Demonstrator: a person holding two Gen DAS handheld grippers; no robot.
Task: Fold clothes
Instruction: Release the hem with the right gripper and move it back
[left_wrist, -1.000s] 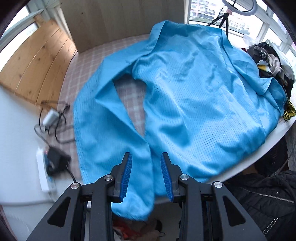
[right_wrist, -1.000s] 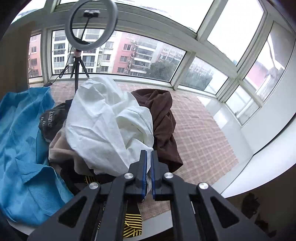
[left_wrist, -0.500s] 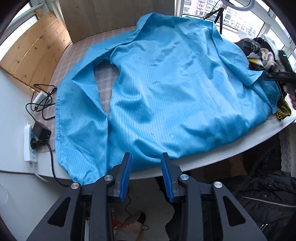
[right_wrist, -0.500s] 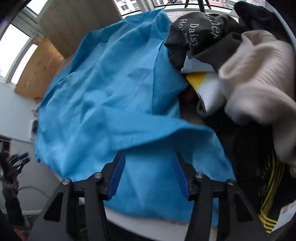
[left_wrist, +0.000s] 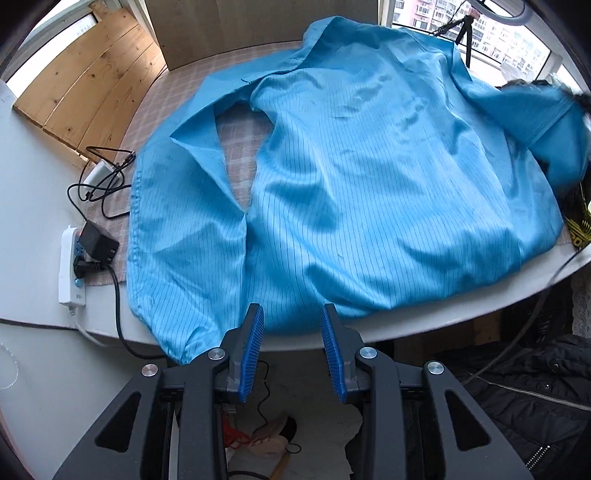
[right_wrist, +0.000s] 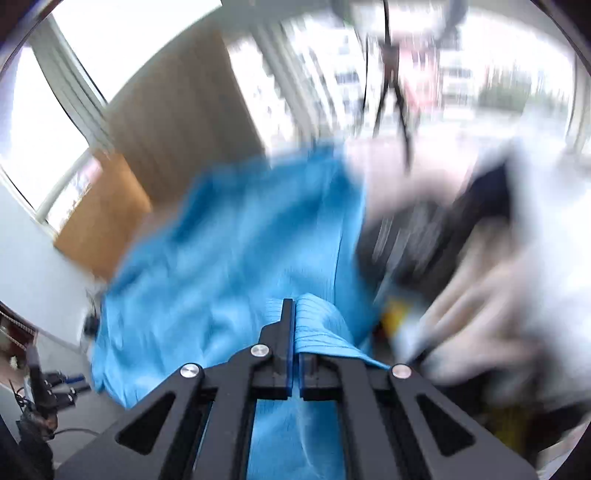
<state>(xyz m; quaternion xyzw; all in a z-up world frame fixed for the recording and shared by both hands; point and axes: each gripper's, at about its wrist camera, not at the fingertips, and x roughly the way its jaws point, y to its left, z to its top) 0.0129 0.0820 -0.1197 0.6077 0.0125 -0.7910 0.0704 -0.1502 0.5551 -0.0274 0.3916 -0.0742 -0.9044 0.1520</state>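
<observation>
Left wrist view, far left: a white power strip (left_wrist: 71, 269) lies at the edge of the surface (left_wrist: 406, 325), with a black adapter (left_wrist: 99, 240) plugged into it and a black cable (left_wrist: 122, 314) running off over the edge. Just behind it sits a small white charger (left_wrist: 99, 172) in a tangle of thin leads. Wooden boards (left_wrist: 88, 85) lean behind the far left corner.

The blue jacket (left_wrist: 369, 192) is spread across most of the surface, over a checked cloth (left_wrist: 240, 155) that shows through the gap between body and left sleeve. The left sleeve's cuff hangs over the near edge.

The left hand-held gripper (left_wrist: 291, 350) hovers over the near edge, just short of the hem, jaws narrowly apart with nothing between them.

Right end of the surface: a pile of other clothes (left_wrist: 576, 206), mostly cut off, crowds the jacket's right sleeve. A tripod (left_wrist: 467, 33) stands by the window behind.

Right wrist view, heavily blurred: the right hand-held gripper (right_wrist: 294, 325) has just been closing and is pinched on a fold of the blue jacket (right_wrist: 229, 258), with fabric bunched between the jaws. The pile of dark and pale clothes (right_wrist: 461, 266) lies directly to its right, touching the jacket.
</observation>
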